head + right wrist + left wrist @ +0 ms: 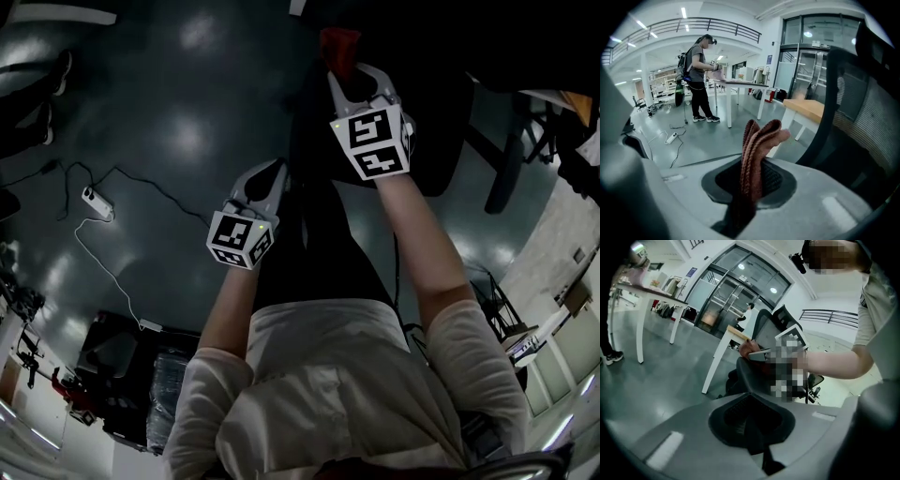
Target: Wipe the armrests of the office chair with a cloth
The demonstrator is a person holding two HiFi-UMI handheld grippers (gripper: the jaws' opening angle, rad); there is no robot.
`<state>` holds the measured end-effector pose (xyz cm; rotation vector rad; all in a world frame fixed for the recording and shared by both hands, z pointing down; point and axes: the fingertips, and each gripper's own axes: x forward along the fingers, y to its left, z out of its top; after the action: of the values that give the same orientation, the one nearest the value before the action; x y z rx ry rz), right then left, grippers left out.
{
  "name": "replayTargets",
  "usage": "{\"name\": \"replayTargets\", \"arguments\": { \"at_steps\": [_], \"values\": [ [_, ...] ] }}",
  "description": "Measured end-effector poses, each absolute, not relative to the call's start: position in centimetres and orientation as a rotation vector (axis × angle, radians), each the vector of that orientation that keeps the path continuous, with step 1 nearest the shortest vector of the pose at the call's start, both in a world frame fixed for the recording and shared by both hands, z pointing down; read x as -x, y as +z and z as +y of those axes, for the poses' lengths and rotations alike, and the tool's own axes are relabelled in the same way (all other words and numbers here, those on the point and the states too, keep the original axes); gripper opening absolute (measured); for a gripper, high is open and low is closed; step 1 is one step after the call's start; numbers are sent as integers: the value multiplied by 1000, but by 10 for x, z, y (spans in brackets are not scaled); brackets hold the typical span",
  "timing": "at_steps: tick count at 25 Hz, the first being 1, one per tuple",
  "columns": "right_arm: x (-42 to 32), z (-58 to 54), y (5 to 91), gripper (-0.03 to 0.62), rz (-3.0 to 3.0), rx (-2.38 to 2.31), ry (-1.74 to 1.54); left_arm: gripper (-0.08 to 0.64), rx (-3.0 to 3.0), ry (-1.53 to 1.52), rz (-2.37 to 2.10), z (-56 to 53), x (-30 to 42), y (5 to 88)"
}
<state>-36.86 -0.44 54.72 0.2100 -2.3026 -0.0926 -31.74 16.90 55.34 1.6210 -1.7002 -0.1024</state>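
Note:
My right gripper [352, 80] is shut on a folded red-brown cloth [339, 49], which sticks up beyond its jaws over the black office chair [441, 141]. In the right gripper view the cloth [757, 150] stands upright out of the gripper [751, 187], beside the chair's mesh backrest [872, 112]. My left gripper [265, 187] hangs lower and to the left, near the chair's dark edge. Its jaws [757, 427] are shut with nothing between them. It looks at a dark armrest [746, 376], with the cloth [746, 348] resting on the armrest's far end.
A white power strip [97, 202] and its cables lie on the grey floor at left. Dark equipment [117, 361] stands at lower left. A wooden-topped desk [806, 108] is close behind the chair. A person [698, 79] stands at a white table [740, 86] farther off.

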Motion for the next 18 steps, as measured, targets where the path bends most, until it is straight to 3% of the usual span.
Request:
{"name": "replayTargets", "arguments": {
  "at_steps": [18],
  "values": [
    [341, 99, 540, 49, -2333, -35, 36, 17, -1638, -116, -1757, 193, 346, 529]
  ]
}}
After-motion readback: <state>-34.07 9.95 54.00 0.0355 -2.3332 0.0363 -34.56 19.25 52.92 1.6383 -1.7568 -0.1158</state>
